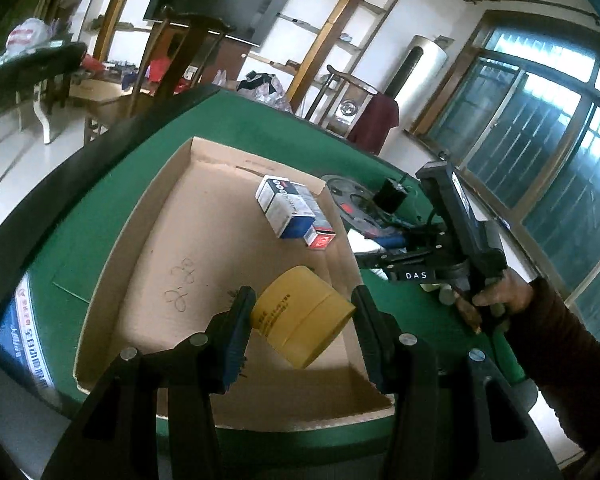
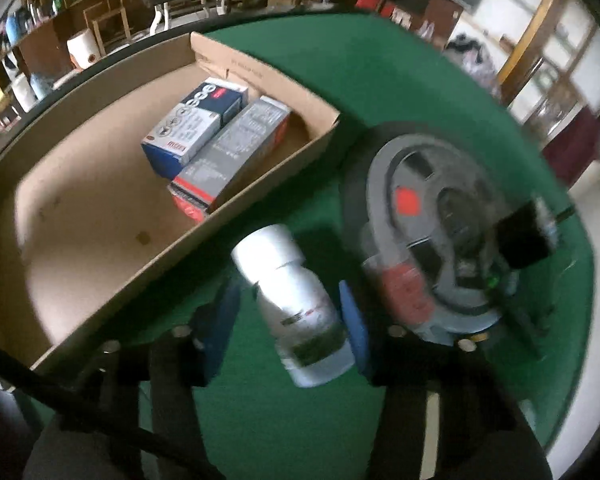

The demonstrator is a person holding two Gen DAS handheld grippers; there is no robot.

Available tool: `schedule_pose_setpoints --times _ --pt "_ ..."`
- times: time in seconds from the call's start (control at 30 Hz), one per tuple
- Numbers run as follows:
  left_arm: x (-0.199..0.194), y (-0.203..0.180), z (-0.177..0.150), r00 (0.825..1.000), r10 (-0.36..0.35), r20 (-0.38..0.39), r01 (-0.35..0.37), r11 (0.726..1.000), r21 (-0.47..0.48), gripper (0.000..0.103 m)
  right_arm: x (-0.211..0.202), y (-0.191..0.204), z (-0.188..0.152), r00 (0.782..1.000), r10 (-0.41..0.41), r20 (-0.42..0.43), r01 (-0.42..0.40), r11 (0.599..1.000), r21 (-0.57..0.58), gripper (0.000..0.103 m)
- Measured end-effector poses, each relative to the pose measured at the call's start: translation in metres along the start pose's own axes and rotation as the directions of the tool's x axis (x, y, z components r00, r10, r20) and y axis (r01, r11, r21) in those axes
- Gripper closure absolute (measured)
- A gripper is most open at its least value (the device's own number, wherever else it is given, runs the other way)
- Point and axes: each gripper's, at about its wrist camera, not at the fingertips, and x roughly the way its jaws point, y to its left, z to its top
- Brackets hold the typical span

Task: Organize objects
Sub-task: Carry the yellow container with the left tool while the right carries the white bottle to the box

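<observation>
yellow tape roll (image 1: 304,316): tilted, clamped in left tongs (image 1: 302,320) | white bottle (image 2: 296,306): clamped in right tongs (image 2: 288,320)

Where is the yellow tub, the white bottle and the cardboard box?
yellow tub (image 1: 304,314): left wrist view, on its side wall.
white bottle (image 2: 296,300): right wrist view, on its body.
cardboard box (image 2: 260,196): right wrist view, on its near wall.

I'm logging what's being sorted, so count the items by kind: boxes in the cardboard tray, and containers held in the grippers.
Boxes lying in the cardboard tray: 2, the blue box and the red box
Yellow jar in the left gripper: 1
White bottle in the right gripper: 1
Total: 4
</observation>
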Motion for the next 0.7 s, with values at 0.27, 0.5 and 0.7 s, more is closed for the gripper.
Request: schedule_pose_setpoints --times 0.27,0.5,0.7 --pt "0.002 -0.003 0.000 1.000 0.022 -0.009 -0.022 1.000 0.008 0.059 0.004 -0.011 -0.013 0.997 0.068 0.036 -0.074 0.981 0.177 0.071" --pt "-0.021 -0.013 0.017 0.999 0.038 0.021 -0.039 0.998 0.048 0.059 -0.036 -0.035 -0.042 0.969 0.196 0.154 -0.240 0.896 0.373 0.071" --pt "-0.007 -0.013 0.062 0.996 0.092 -0.018 -0.090 0.992 0.083 0.059 -0.082 -0.025 -0.019 0.898 0.338 0.281 -0.429 0.814 0.391 0.071"
